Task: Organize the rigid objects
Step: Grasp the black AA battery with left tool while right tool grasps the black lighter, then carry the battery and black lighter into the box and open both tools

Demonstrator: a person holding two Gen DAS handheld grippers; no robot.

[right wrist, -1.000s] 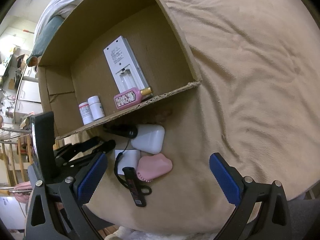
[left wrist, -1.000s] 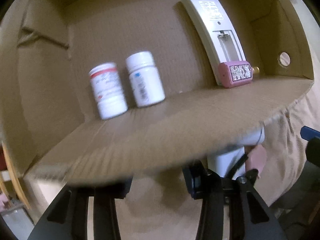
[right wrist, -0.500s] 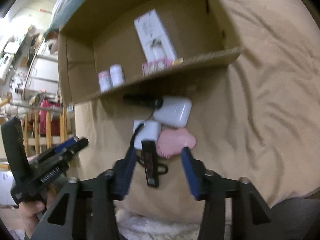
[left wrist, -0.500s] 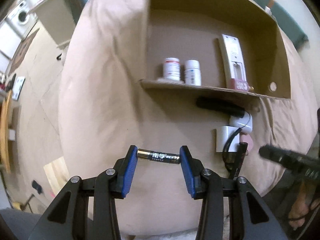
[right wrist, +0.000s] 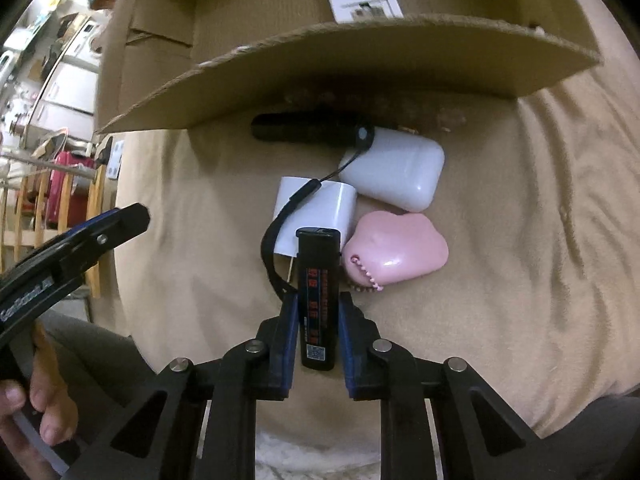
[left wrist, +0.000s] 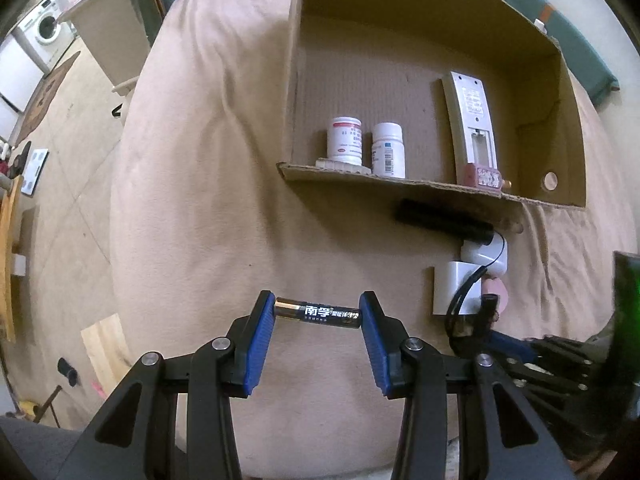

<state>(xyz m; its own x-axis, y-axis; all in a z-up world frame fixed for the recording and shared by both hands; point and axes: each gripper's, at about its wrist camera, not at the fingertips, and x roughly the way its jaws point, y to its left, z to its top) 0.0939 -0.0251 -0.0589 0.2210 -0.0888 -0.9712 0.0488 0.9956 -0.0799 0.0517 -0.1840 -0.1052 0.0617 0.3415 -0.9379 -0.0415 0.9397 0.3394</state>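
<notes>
Both wrist views steeply downward, near, sharing cardboard box (left wrist: 432, 80) and white charger (right wrist: 320, 208).

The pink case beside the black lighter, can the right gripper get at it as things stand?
Probably not yet: the right gripper is closing its jaws around the black lighter. The pink case lies uncovered just beside it, so with free jaws it looks reachable.

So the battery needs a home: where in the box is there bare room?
Free: the cardboard box floor between the white pill bottle and the remote control; also behind the bottles. Crowded: around the pink bottle at the remote's foot.
</notes>
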